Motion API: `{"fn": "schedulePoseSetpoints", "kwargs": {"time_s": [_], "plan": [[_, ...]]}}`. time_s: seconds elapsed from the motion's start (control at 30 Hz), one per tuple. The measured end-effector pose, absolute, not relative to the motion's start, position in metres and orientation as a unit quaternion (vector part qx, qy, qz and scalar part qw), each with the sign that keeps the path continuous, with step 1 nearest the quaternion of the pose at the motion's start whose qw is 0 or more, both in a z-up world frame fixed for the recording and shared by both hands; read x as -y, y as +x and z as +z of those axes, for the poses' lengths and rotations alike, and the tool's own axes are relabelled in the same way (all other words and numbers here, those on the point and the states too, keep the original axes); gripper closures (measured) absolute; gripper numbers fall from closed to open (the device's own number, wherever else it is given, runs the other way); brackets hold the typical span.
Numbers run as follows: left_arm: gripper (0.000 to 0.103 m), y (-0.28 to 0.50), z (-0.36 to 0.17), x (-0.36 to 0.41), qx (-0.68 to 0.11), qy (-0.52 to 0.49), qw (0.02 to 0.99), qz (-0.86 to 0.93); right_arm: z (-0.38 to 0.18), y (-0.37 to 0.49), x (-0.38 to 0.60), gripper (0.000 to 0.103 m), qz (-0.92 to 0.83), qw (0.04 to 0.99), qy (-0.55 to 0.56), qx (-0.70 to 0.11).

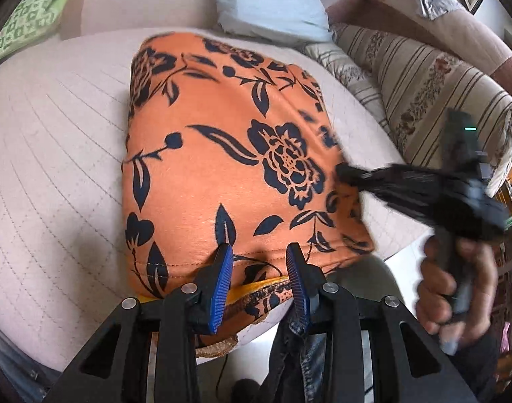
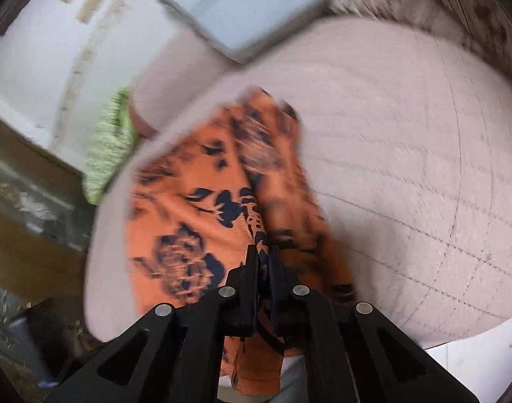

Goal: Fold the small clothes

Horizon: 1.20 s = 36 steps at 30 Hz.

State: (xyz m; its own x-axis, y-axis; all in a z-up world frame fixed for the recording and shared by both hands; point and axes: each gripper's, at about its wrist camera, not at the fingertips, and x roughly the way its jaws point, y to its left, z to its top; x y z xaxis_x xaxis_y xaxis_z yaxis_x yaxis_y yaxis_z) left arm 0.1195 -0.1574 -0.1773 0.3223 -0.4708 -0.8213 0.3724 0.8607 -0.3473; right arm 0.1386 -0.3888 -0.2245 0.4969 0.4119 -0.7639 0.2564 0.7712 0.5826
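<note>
An orange garment with dark blue flowers [image 1: 222, 154] lies spread on a pale quilted cushion [image 1: 54, 154]. My left gripper [image 1: 260, 252] is open, its blue pads over the garment's near hem, holding nothing. My right gripper [image 1: 343, 171] shows blurred at the garment's right edge in the left wrist view. In the right wrist view the right gripper [image 2: 263, 252] is shut on a fold of the orange garment [image 2: 188, 215], and the cloth bunches up between and beyond its black fingers [image 2: 251, 268]. That view is motion-blurred.
A light blue pillow [image 1: 272, 3] lies at the back of the cushion. A striped floral sofa arm [image 1: 424, 87] is to the right, a green patterned cloth [image 1: 31, 16] at the far left. Denim cloth [image 1: 309, 356] hangs below the left gripper. White floor [image 2: 474, 362] lies past the cushion's edge.
</note>
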Motion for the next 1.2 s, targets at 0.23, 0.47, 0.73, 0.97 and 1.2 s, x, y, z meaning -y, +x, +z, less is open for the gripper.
{"fn": "schedulePoseSetpoints", "kwargs": {"time_s": [0.23, 0.47, 0.73, 0.97, 1.2], "plan": [[0.063, 0.102, -0.139, 0.130, -0.488, -0.066, 0.825, -0.276, -0.213, 0.129, 0.381, 0.067, 0.057, 0.803, 0.336, -0.489], [0.040, 0.123, -0.150, 0.073, -0.483, -0.152, 0.840, -0.195, -0.209, 0.110, 0.390, 0.026, 0.080, 0.800, 0.344, -0.485], [0.036, 0.145, -0.203, 0.075, -0.543, -0.195, 0.786, -0.221, -0.246, 0.124, 0.402, 0.025, 0.047, 0.769, 0.377, -0.514], [0.052, 0.147, -0.231, 0.071, -0.564, -0.255, 0.750, -0.234, -0.251, 0.130, 0.411, 0.024, 0.034, 0.759, 0.394, -0.517], [0.078, 0.135, -0.211, 0.086, -0.550, -0.209, 0.772, -0.240, -0.255, 0.138, 0.419, 0.025, 0.038, 0.747, 0.399, -0.530]]}}
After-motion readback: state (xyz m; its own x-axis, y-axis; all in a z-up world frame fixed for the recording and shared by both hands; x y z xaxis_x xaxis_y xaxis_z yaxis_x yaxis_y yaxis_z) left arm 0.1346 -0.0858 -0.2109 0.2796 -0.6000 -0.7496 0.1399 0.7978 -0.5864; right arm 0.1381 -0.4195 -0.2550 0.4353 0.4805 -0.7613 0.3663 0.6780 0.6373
